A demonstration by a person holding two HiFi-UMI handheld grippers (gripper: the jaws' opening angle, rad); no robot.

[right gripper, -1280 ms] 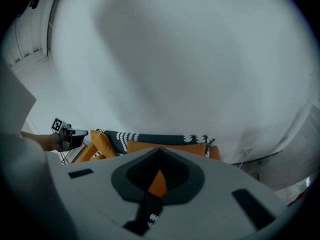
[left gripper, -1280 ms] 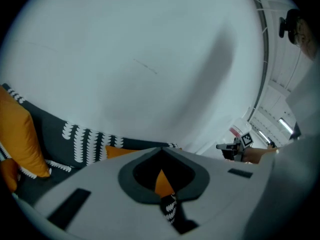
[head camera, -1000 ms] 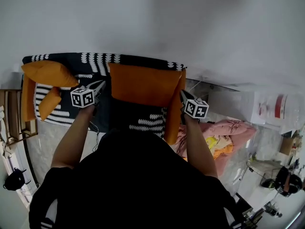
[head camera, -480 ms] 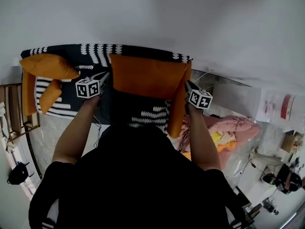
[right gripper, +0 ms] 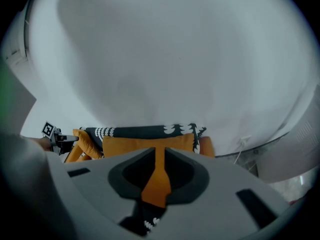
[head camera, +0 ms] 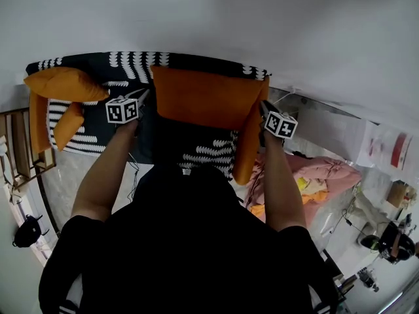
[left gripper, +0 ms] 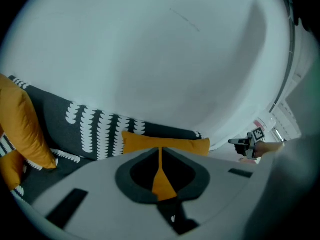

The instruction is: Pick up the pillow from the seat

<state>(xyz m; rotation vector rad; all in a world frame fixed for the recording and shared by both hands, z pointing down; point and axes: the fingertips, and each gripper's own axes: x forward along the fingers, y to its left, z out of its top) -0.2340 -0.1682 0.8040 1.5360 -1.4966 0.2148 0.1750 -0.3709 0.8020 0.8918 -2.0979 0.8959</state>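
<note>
Left tool (head camera: 141, 97) jaws pressed together.

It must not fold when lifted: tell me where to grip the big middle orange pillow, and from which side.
Grip the orange pillow at its left and right edges, tongs coming in from each side. It is wide, and its edges look thin enough for narrow jaws.

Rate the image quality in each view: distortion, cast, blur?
Head view: fisheye bending, even light, the person's black top a detail-less mass. Left gripper view: black corners, bluish cast, soft foreground, pillow fairly sharp. Right gripper view: the same, plus a green smear at its left edge.
</note>
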